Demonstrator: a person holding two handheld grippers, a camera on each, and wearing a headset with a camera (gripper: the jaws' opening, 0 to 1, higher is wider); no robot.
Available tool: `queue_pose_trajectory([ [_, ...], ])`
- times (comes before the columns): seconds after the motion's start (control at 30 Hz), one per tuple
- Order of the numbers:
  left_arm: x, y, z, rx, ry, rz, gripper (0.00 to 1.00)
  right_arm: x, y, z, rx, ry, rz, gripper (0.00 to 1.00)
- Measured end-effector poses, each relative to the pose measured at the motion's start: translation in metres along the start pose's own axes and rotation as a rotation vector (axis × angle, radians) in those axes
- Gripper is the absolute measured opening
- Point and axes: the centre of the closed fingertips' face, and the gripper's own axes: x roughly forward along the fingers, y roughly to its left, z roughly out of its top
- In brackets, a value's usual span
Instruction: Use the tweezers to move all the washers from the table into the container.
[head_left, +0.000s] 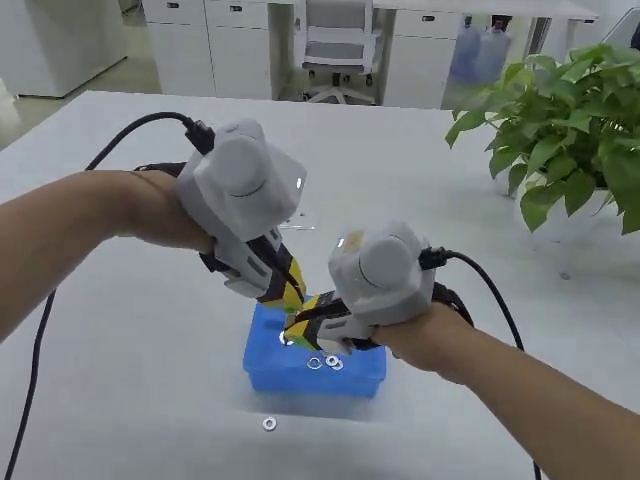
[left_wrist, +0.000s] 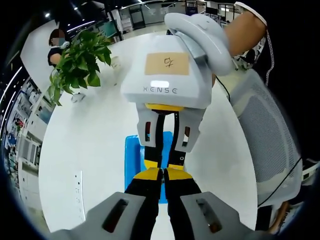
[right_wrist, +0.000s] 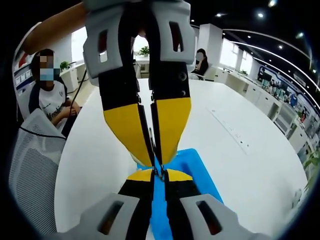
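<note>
Head view: my left gripper (head_left: 288, 302) points down over blue container (head_left: 300, 386). One washer (head_left: 269, 424) lies on table (head_left: 120, 400), just in front of container. Few washers in container (head_left: 324, 362) already. My right gripper (head_left: 306, 330) meets left one, tip to tip.

Right gripper view: left jaws pinch thin tweezers (right_wrist: 151, 142). My right jaws are pressed together, touching tweezers. I think job is nearly done, one washer to go.
</note>
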Motion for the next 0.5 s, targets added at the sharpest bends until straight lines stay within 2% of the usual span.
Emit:
queue_pose_trajectory([
  [0.5, 0.031, 0.013, -0.016, -0.025, -0.009, 0.006, 0.06, 0.016, -0.013, -0.031, 0.030, 0.043, 0.026, 0.09],
])
